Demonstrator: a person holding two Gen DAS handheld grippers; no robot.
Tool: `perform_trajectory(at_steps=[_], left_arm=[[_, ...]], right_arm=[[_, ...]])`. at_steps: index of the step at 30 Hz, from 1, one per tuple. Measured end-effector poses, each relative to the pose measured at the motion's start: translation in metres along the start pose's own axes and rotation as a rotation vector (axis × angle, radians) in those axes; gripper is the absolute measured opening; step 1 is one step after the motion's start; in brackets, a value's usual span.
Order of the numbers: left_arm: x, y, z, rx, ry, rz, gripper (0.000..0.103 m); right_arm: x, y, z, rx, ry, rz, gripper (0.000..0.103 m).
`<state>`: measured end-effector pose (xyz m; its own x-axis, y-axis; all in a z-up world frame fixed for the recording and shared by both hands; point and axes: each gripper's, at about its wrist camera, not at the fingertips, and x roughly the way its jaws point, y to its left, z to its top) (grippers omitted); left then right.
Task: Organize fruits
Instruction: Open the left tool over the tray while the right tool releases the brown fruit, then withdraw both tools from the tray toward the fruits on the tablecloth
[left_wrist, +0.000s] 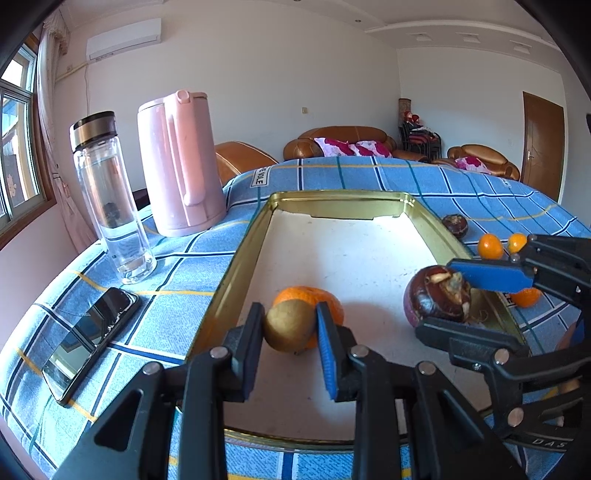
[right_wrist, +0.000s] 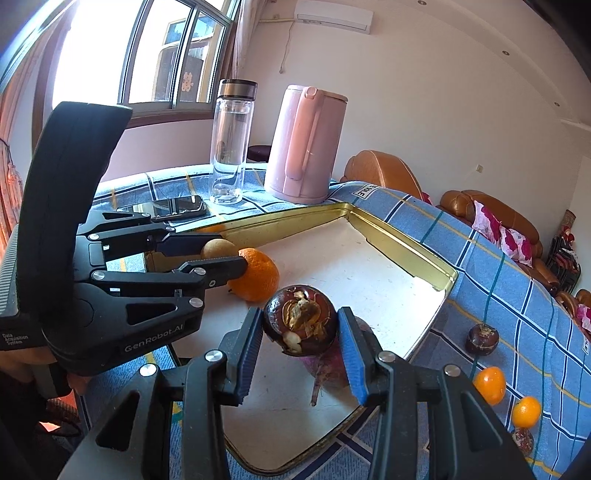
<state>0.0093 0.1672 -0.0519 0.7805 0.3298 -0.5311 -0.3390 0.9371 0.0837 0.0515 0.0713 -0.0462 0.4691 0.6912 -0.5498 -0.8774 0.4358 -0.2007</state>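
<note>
In the left wrist view, a blue plaid tablecloth (left_wrist: 177, 266) covers the table in a living room with brown sofas (left_wrist: 343, 142). On it stand a pink kettle (left_wrist: 181, 162), a glass bottle (left_wrist: 110, 195), a phone (left_wrist: 92, 334) and a gold-rimmed tray (left_wrist: 236, 273). The left gripper (left_wrist: 291, 325) clamps a kiwi (left_wrist: 290, 325) above the tray, against an orange (left_wrist: 314, 295).

In the right wrist view, the right gripper (right_wrist: 301, 325) grips a mangosteen (right_wrist: 301, 319) over the tray's near edge; another mangosteen (right_wrist: 482, 339) and two kumquats (right_wrist: 489, 384) lie on the cloth
</note>
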Motion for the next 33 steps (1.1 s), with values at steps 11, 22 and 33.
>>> perform_trajectory(at_steps=[11,22,33], left_arm=[[-0.001,-0.005,-0.001,0.03,0.009,0.007,0.032],[-0.007,-0.001,-0.001,-0.001,-0.032,0.02,0.071],[-0.023,0.001,-0.003,-0.017,-0.123,0.039,0.095]], right_arm=[[0.002,0.003,0.001,-0.016,0.012,0.008,0.044],[0.001,-0.006,0.0,0.031,0.006,0.008,0.061],[-0.025,-0.013,-0.006,0.085,-0.108,-0.036,0.069]])
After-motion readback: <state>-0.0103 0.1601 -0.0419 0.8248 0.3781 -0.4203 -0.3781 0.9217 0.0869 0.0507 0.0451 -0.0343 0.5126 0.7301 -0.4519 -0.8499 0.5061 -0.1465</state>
